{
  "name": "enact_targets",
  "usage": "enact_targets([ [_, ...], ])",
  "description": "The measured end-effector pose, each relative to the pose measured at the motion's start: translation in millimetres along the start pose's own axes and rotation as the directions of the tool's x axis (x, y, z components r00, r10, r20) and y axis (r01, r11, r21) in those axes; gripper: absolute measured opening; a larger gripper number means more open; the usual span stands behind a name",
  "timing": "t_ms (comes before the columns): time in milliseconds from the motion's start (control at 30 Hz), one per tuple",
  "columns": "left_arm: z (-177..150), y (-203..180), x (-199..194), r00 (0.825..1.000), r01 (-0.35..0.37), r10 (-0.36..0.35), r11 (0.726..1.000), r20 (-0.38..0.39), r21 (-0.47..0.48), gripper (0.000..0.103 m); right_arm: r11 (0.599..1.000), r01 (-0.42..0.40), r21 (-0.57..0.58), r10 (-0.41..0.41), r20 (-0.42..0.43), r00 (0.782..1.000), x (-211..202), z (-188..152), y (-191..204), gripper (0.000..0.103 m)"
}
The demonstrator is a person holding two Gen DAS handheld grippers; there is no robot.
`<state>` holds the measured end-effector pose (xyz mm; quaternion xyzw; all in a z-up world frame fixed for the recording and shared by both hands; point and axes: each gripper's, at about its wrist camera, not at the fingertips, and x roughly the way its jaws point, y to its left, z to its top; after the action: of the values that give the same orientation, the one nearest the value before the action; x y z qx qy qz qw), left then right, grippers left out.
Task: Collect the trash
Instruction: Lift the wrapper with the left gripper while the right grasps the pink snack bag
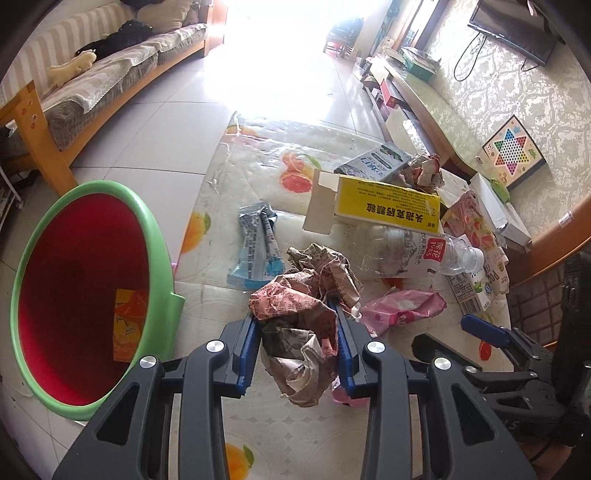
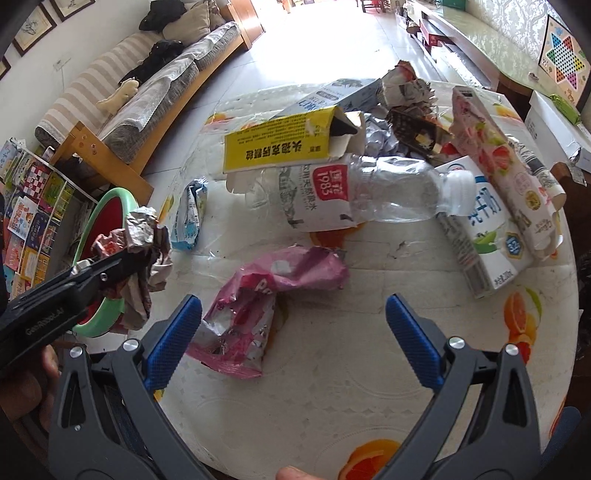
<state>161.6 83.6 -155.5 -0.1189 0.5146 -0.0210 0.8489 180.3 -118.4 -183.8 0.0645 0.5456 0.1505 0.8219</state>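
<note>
Two grippers work over the littered surface: the left gripper has its fingers clamped on a crumpled newspaper wad beside the green bin, while the right gripper spreads its fingers wide above a pink wrapper.

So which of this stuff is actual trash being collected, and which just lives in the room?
Job:
crumpled newspaper in left gripper
green bin
pink wrapper
plastic bottle
yellow carton

Lying about:
sofa
Chinese checkers board
television
</note>
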Motion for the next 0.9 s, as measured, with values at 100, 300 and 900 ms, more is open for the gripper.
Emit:
enact_targets([
  [100, -1, 13, -8, 1.0, -0.009, 0.009, 1.0, 0.013, -0.009, 0.033, 1.0, -0.007, 0.019, 0.008, -0.025, 1.0, 16, -1, 6, 0.098],
  [300, -6, 31, -19, 1.0, -0.014, 0.014, 1.0, 0.024, -0.024, 0.033, 0.999, -0.009, 0.052, 0.013, -0.079, 0.997, 50, -5, 18, 0.095],
  [900, -16, 29, -25, 0.999, 0.021, -0.02, 0.999, 0.042, -0.03, 0.033, 0.994, 0.072, -0.078, -0.077, -0.059, 0.995, 35, -7, 25, 0.028],
])
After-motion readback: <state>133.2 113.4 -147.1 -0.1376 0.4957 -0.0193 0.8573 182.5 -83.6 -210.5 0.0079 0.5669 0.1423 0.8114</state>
